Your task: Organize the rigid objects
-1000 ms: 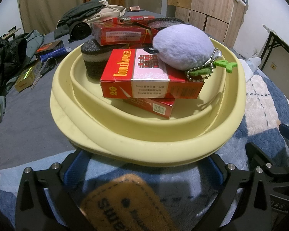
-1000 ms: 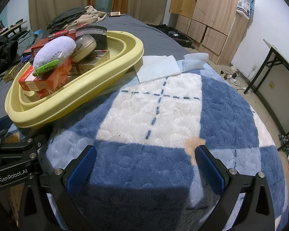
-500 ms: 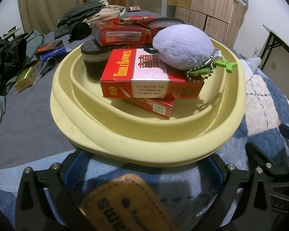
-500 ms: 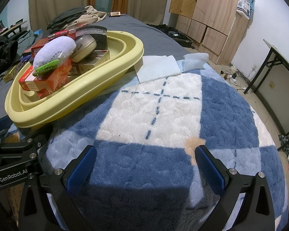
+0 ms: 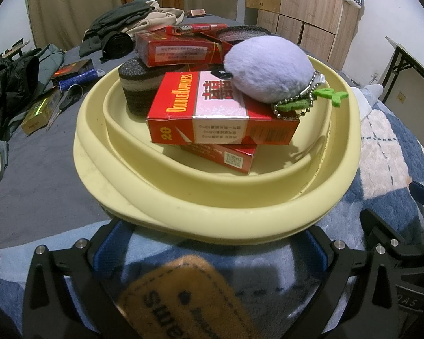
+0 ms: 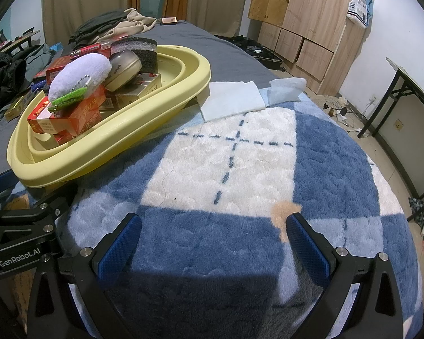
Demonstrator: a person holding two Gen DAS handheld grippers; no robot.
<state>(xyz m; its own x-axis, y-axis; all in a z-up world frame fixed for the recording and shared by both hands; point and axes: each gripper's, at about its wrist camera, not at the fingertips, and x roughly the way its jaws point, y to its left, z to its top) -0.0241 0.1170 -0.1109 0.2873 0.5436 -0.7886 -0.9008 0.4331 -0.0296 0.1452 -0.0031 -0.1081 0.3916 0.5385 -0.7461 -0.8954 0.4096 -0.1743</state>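
Left wrist view: the left gripper (image 5: 212, 247) is spread wide, with the near rim of the yellow basin (image 5: 212, 214) just above its blue pads, on the blanket (image 5: 381, 141). In the basin lie stacked red packs (image 5: 220, 115), a dark sponge (image 5: 140, 84) and a lilac pompom (image 5: 268, 67) on a chain.

Right wrist view: the right gripper (image 6: 212, 243) stands wide and empty over the blanket (image 6: 226, 155). The basin (image 6: 144, 130) sits at left, white cloths (image 6: 231, 100) just beside it.
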